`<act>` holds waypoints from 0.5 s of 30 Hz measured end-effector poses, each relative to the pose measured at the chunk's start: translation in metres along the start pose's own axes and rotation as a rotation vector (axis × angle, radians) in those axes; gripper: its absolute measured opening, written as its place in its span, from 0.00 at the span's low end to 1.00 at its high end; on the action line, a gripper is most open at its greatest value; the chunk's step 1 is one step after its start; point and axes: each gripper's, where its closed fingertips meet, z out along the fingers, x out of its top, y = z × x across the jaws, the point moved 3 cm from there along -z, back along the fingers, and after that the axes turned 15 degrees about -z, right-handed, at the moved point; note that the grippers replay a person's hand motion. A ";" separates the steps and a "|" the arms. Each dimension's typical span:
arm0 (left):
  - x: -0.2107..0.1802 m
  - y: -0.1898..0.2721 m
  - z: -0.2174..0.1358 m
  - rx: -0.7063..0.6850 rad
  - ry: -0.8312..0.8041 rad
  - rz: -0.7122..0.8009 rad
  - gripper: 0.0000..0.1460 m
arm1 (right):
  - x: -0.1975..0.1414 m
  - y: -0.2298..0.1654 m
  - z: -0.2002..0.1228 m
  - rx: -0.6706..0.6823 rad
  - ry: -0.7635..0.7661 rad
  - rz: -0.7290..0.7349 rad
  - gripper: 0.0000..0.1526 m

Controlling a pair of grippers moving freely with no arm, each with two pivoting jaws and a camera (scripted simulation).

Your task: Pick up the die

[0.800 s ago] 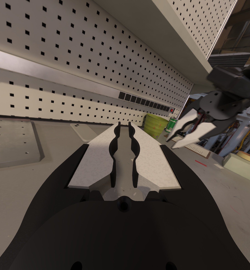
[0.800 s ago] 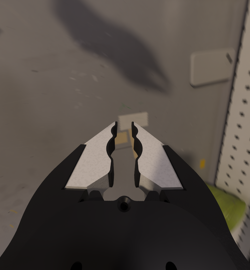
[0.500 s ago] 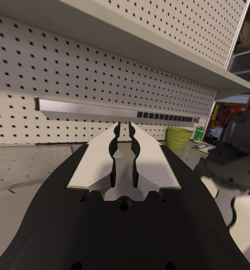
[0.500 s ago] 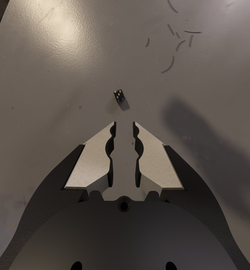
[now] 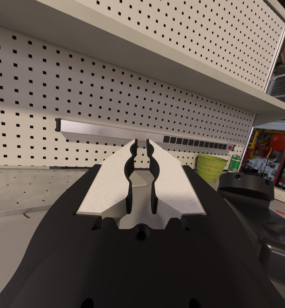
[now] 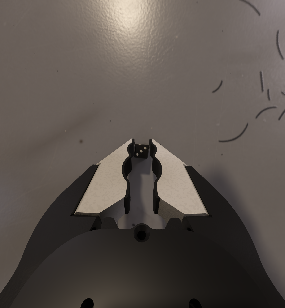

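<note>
A small black die (image 6: pixel 141 151) with white pips lies on the grey tabletop (image 6: pixel 138 66). My right gripper (image 6: pixel 141 143) points down at it, open, with the die between its two fingertips and a thin gap on each side. My left gripper (image 5: pixel 141 141) is held level above the bench, facing the pegboard wall, jaws slightly apart and empty. The right gripper's black body (image 5: pixel 245 188) shows at the right of the left wrist view. The die is not visible in that view.
A pegboard wall (image 5: pixel 88 93) with a power strip (image 5: pixel 196 144) stands ahead, under a shelf (image 5: pixel 138 55). A green bucket (image 5: pixel 210 166) and a green can (image 5: pixel 235 163) stand at the back right. A perforated metal plate (image 5: pixel 21 188) lies left, a flat white slab (image 5: pixel 139 181) ahead.
My right gripper swung over the table and came down on the die, which now sits between its fingertips. My left gripper levelled out toward the pegboard.
</note>
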 end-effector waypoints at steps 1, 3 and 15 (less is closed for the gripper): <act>0.000 0.000 0.000 -0.003 -0.001 -0.004 0.07 | -0.003 -0.001 -0.003 0.008 -0.012 0.012 0.11; -0.002 0.000 0.001 -0.005 -0.006 -0.009 0.07 | -0.014 -0.004 -0.011 0.011 -0.049 0.047 0.11; -0.010 -0.001 0.007 -0.021 -0.053 -0.034 0.08 | -0.084 -0.052 -0.135 -0.284 -0.165 0.249 0.11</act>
